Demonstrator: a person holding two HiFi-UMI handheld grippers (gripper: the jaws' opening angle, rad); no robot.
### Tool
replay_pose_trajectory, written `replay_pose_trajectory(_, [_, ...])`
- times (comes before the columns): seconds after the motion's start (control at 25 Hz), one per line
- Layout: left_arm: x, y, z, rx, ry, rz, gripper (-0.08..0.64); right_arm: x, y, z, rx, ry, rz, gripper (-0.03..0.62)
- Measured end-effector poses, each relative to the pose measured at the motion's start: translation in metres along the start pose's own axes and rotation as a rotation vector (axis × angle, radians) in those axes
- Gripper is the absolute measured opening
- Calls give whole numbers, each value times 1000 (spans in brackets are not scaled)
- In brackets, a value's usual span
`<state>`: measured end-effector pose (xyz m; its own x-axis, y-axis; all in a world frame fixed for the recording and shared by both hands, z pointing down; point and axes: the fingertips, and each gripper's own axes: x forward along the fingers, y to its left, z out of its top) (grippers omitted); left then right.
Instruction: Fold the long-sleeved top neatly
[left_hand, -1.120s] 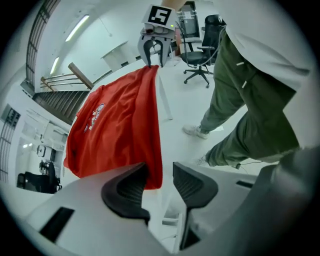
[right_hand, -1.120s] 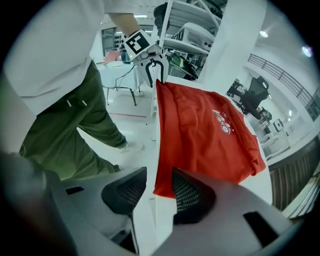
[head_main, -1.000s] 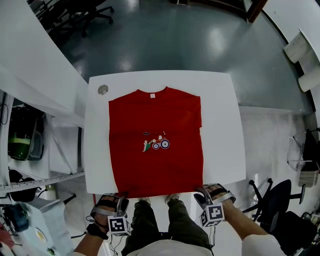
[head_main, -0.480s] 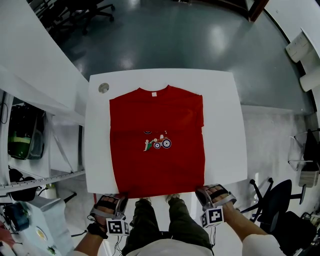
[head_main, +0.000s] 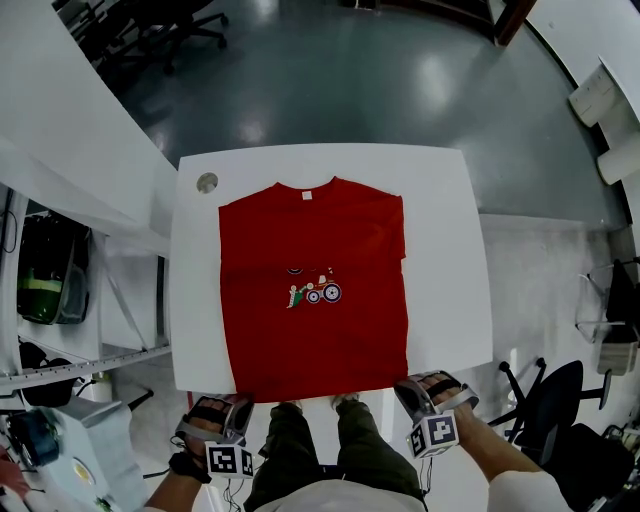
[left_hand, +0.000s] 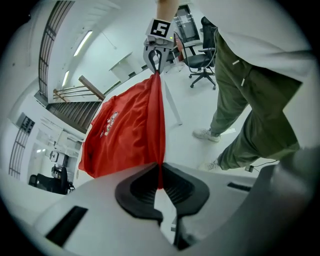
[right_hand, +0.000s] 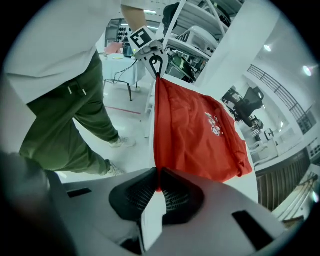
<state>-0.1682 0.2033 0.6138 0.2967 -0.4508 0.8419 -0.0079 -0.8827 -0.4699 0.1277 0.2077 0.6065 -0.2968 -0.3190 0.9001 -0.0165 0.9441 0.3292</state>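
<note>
Left gripper (left_hand: 159, 172) and right gripper (right_hand: 158, 177) have just closed on the red top's (head_main: 312, 290) hem, sleeves hidden.

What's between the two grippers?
The red top's hem, running from left gripper to right gripper, whose jaws have just closed onto it; each gripper view shows it.

Olive-green trousers (head_main: 300, 440), white top (head_main: 330, 497), pale sneakers (left_hand: 207, 134). Both the left gripper (left_hand: 160, 186) and right gripper (right_hand: 157, 189) are grey plastic with black ribbed pads (left_hand: 182, 187), plus a black-and-white marker cube (head_main: 230, 461) on each.
</note>
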Motion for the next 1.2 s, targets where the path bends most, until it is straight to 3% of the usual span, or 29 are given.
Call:
replay_pose_trajectory(0.28, [-16, 44, 4, -88, -41, 43, 23, -24, -41, 6, 122, -92, 5, 37])
replay_pose_trajectory(0.44, [-21, 89, 6, -144, -59, 92, 23, -34, -79, 6, 204, -135, -7, 37])
replay_pose_trajectory(0.76, [-21, 185, 3, -185, -82, 148, 23, -50, -164, 13, 394, -242, 24, 37])
replay_pose_trajectory(1.2, [22, 277, -16, -255, -74, 134, 23, -28, -268, 11, 486, -285, 46, 37])
